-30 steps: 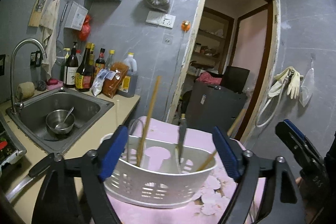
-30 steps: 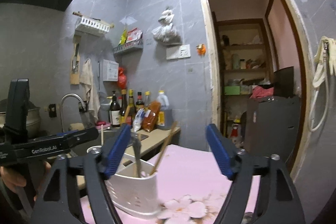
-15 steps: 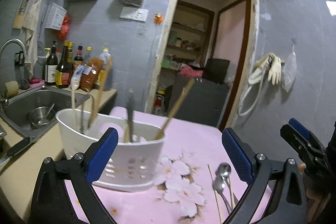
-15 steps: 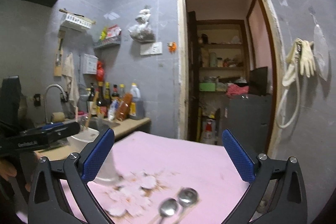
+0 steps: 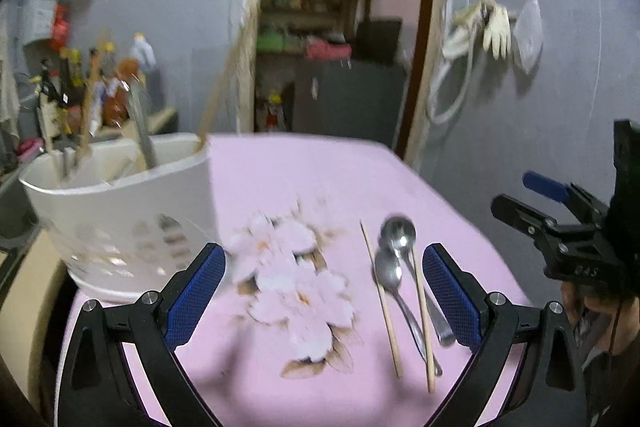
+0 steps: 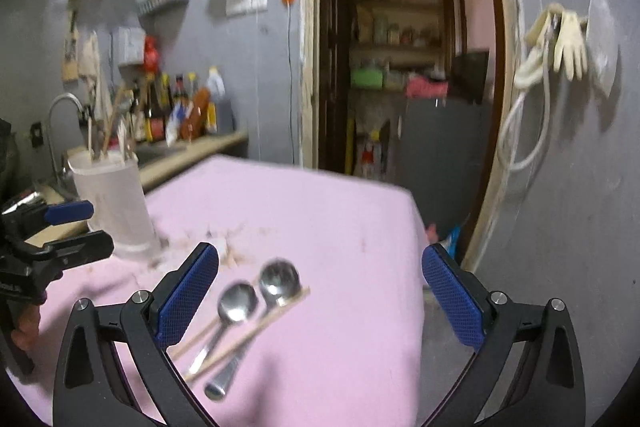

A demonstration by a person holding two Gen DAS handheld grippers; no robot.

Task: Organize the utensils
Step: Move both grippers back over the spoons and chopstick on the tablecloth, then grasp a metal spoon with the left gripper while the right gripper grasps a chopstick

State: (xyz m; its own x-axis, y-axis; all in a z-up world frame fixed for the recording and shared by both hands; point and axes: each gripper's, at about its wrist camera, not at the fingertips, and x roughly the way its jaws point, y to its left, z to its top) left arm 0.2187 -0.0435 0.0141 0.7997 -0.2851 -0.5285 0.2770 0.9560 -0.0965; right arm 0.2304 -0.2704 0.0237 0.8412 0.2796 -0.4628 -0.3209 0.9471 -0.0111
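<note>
On the pink-clothed worktop (image 5: 320, 167), two spoons (image 5: 394, 247) and two chopsticks (image 5: 382, 303) lying together near the right edge, white utensil holder (image 5: 120, 211) at far left holding upright utensils, left gripper (image 5: 322, 291) and right gripper (image 6: 320, 291) both spread wide, empty.

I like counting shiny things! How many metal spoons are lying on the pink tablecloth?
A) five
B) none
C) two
C: two metal spoons lie side by side on the pink tablecloth, among two wooden chopsticks; the right wrist view shows the same pair of spoons.
</note>
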